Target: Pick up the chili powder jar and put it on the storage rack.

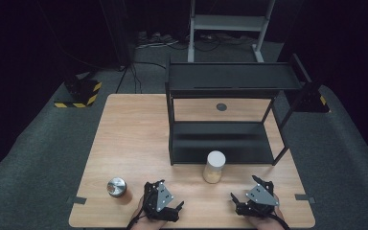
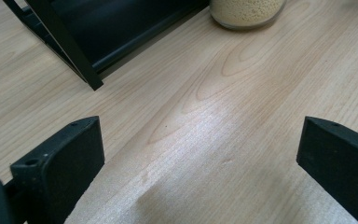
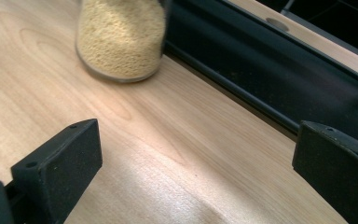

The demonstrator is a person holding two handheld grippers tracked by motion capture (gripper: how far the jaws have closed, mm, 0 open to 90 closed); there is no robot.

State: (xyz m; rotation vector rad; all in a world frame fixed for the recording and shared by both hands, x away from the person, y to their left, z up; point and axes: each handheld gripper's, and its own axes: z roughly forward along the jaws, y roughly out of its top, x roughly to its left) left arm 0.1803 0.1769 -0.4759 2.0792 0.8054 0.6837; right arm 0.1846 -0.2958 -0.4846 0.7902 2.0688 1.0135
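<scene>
A glass jar (image 1: 214, 167) of yellow grains with a white lid stands on the wooden table (image 1: 134, 139), just in front of the black shelf rack (image 1: 220, 146). My left gripper (image 1: 167, 194) rests at the table's near edge, left of the jar, open with nothing between its fingers. In the left gripper view my left gripper (image 2: 200, 154) looks over bare wood toward the jar (image 2: 244, 11). My right gripper (image 1: 244, 188), also open and empty, sits near the front edge to the jar's right. In the right gripper view my right gripper (image 3: 198, 154) faces the jar (image 3: 121, 39).
A short brown jar with a metal lid (image 1: 117, 188) stands at the front left of the table. The two-tier rack's lower shelf (image 3: 270, 74) and front leg (image 2: 70, 56) lie close ahead. A round grommet (image 1: 221, 107) sits behind the rack.
</scene>
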